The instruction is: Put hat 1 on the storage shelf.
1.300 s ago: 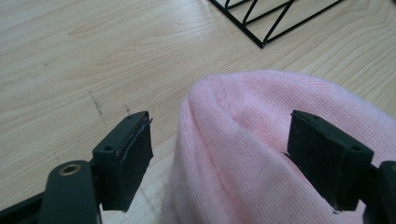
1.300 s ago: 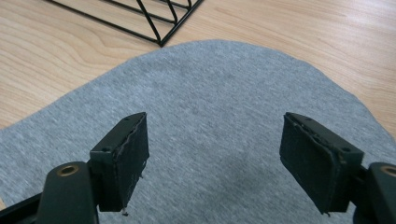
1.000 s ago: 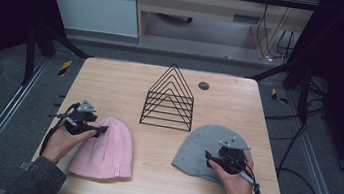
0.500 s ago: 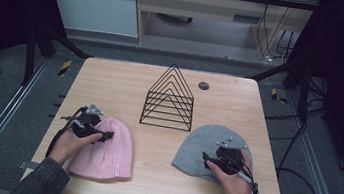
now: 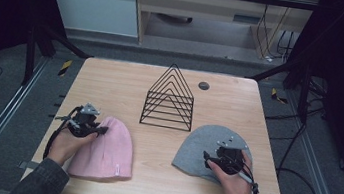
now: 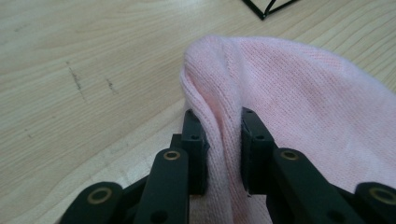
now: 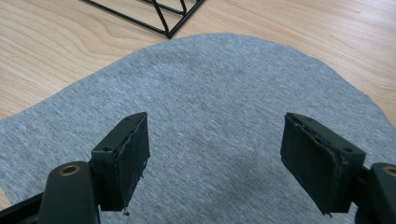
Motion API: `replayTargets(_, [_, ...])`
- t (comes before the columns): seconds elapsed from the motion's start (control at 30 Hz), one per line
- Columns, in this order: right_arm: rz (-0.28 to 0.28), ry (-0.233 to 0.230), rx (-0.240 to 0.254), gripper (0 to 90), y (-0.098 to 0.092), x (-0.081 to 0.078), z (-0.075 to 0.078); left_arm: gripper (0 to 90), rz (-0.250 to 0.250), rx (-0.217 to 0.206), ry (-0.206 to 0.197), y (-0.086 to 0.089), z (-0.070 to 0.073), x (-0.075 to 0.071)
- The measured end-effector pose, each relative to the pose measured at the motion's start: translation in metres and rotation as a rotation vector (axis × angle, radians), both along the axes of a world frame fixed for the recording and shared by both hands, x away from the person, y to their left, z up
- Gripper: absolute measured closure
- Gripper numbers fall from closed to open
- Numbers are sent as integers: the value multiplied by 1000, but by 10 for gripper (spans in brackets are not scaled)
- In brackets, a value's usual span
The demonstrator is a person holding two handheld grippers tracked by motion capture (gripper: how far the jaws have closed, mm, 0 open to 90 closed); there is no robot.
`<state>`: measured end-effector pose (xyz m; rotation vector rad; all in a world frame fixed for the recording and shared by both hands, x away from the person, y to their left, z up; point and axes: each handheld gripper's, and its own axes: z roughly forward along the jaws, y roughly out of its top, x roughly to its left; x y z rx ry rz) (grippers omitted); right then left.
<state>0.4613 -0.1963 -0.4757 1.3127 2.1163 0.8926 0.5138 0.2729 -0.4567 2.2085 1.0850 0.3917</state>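
Black jaws, brass-ringed screw holes, black cables, grey denim sleeve (image 5: 43, 181).

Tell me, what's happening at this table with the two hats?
A person sits at a wooden table holding a two-jaw gripper in each hand. The left gripper has just been closing and now pinches a fold at the edge of the pink beanie. The right gripper hovers over the grey beanie with its jaws wide open, gripping nothing. Both hats lie flat on the near half of the table, and a black wire rack stands behind them, between the two.
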Motion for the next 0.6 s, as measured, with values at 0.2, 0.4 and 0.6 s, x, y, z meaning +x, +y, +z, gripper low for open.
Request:
replayTargets(0.2, [-8, -15, 11, 241, 0, -1, 2, 757, 8, -41, -51, 7, 12, -12])
replayTargets(0.4, [-14, -26, 18, 237, -3, -1, 3, 761, 35, -73, -118, 12, 24, -20])
replayTargets(0.6, [-7, -28, 19, 237, -1, -1, 4, 767, 24, -104, -170, 10, 38, -28])
